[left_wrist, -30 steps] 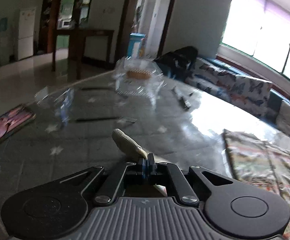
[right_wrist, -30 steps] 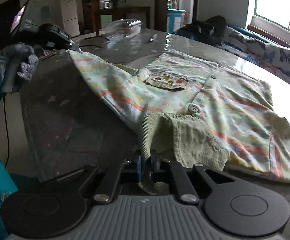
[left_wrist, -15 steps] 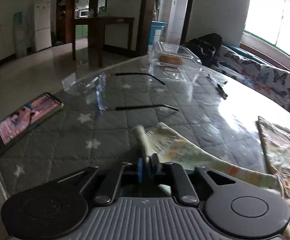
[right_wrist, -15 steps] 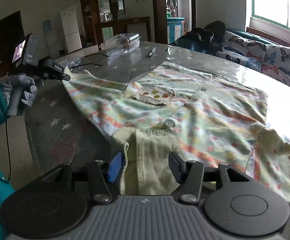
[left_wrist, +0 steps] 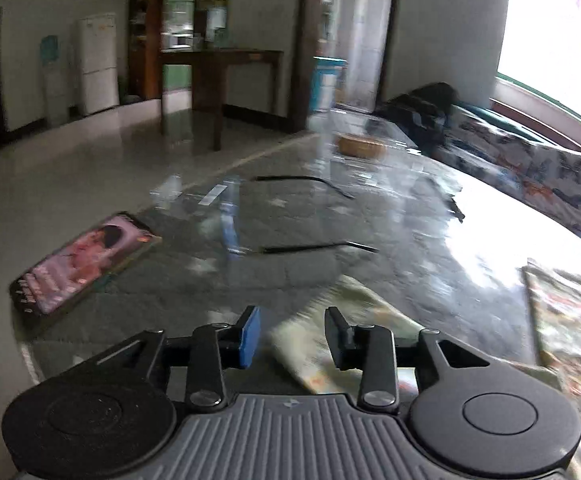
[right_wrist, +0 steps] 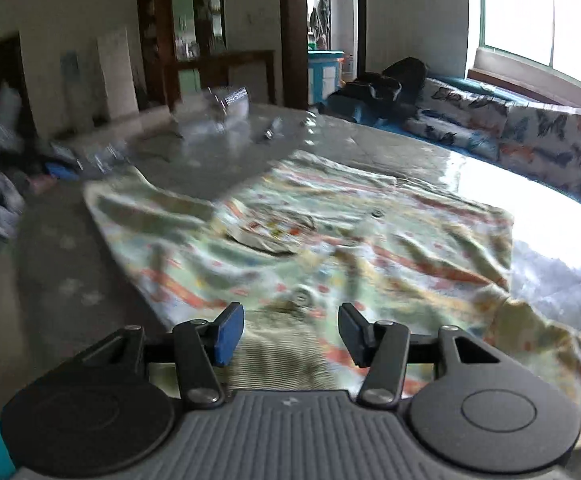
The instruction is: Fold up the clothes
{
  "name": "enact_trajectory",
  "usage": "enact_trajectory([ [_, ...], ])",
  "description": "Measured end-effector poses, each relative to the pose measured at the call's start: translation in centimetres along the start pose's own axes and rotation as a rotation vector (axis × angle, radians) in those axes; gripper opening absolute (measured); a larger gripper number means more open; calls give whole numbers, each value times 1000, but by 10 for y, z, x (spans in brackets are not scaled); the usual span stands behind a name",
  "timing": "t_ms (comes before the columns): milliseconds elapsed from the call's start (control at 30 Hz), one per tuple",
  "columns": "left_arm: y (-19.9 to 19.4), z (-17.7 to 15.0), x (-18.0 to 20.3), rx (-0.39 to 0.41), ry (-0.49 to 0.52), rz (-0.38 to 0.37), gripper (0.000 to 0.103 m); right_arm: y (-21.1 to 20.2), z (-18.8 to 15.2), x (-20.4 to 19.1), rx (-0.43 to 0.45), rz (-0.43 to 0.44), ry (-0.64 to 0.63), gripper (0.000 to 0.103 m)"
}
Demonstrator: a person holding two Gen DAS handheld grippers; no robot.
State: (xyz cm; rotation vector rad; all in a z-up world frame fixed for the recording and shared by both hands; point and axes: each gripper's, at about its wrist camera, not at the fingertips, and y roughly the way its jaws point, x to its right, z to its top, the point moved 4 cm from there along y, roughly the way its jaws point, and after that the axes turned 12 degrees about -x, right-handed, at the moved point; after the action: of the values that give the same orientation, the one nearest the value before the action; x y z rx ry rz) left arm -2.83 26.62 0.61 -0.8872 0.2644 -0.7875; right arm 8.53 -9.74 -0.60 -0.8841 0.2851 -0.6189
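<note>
A: Where's the garment [right_wrist: 330, 240]?

B: Spread flat, front up, on the table [right_wrist: 470, 168], buttons and a chest patch showing. One sleeve runs out toward the left gripper [left_wrist: 292, 334]; its cuff end [left_wrist: 330, 332] lies between those fingers. The ribbed green collar [right_wrist: 286, 356] sits right under the right gripper [right_wrist: 290, 330].

A: Claws?

B: Both spread wide, nothing pinched. Cloth lies in each gap, but no pad is pressing on it.

A: Which step?

B: Can't settle it. Fits a shirt laid out flat with both ends let go, and fits two grippers lining up to pinch. I won't pick one.

A: Handling tips?

B: My guess: thin cotton, creases easily. Any pinch should take the cuff or collar edge squarely, one layer, and both ends should travel together so the body doesn't skew. The glossy tabletop probably lets cloth slide.

A: What's unclear?

B: Heavy motion blur. The near hem hides behind the right gripper's body, the far sleeve is bunched at the right edge, and the left view crops the shirt. A phone [left_wrist: 82, 264] lies near the table's left edge.
</note>
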Motion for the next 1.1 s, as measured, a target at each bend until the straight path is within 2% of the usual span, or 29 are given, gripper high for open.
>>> enact_trajectory([
  [67,-2,-9,26,-19,59,-68,43,13,-1,-2,-22,-21,-5,54],
  [167,-1,-23,70,-53,158,-170,44,24,-10,-3,-80,-4,5,53],
  [400,-1,-58,172,-131,387,-407,44,11,-22,3,-107,11,38,52],
  [567,-5,-92,210,-133,544,-459,42,-3,-16,23,-41,-22,102,53],
  [733,-12,-120,235,-116,672,-490,42,7,-30,40,-80,-57,144,53],
  [867,-13,-122,235,-109,687,-488,43,-4,-33,59,-38,-63,198,55],
  [967,-14,-122,235,-105,696,-487,44,-11,-37,92,-21,-143,259,60],
  [1100,-14,-122,234,-102,695,-486,44,-13,-50,149,-24,-273,380,60],
])
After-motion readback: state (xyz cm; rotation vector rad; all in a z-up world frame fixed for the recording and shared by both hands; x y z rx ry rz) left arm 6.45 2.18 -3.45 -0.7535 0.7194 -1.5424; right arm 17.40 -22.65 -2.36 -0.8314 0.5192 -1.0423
